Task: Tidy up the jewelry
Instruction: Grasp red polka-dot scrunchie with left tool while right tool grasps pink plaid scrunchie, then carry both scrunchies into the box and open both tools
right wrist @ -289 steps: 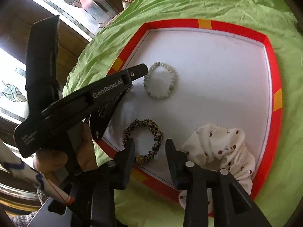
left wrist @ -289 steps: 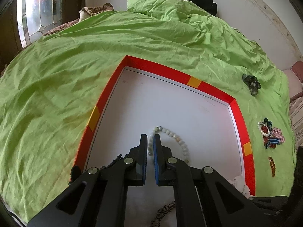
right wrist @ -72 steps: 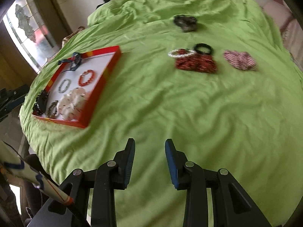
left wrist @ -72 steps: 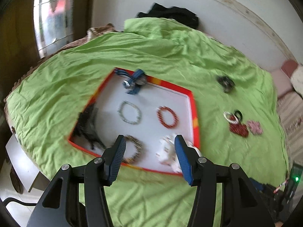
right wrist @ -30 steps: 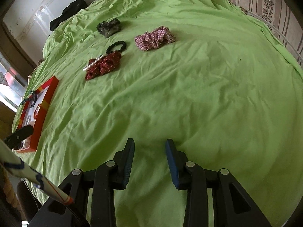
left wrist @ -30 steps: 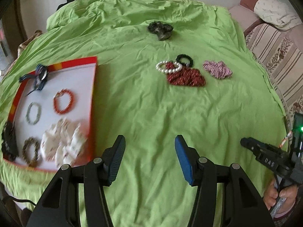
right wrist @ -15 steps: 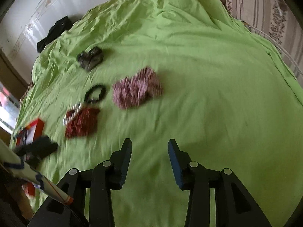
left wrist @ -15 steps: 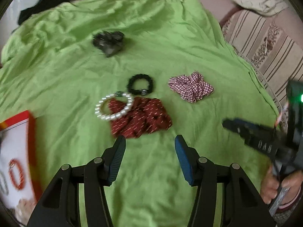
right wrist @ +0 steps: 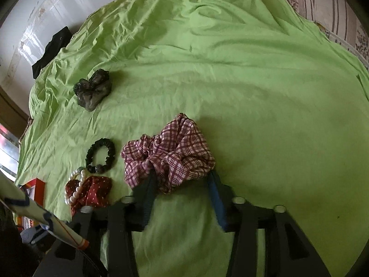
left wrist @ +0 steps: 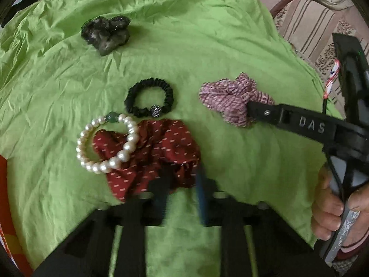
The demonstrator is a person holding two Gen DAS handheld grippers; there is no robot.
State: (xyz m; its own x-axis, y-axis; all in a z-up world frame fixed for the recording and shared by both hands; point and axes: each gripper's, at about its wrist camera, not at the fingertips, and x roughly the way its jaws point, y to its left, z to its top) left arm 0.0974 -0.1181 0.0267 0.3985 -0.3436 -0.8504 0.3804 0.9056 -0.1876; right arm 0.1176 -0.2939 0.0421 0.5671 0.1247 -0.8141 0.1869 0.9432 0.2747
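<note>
Checked scrunchie (right wrist: 170, 154) on green sheet (right wrist: 253, 87), its near edge between parted fingers of right gripper (right wrist: 182, 184) | left gripper (left wrist: 182, 180) parted at near edge of red scrunchie (left wrist: 150, 152) | pearl bracelet (left wrist: 106, 140) overlaps red scrunchie | black scrunchie (left wrist: 148, 100) just beyond.

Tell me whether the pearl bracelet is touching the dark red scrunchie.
Touching. The left wrist view shows the pearl bracelet lying partly on top of the dark red scrunchie: its right-hand pearls rest on the red fabric, its left-hand pearls on the green sheet.
</note>
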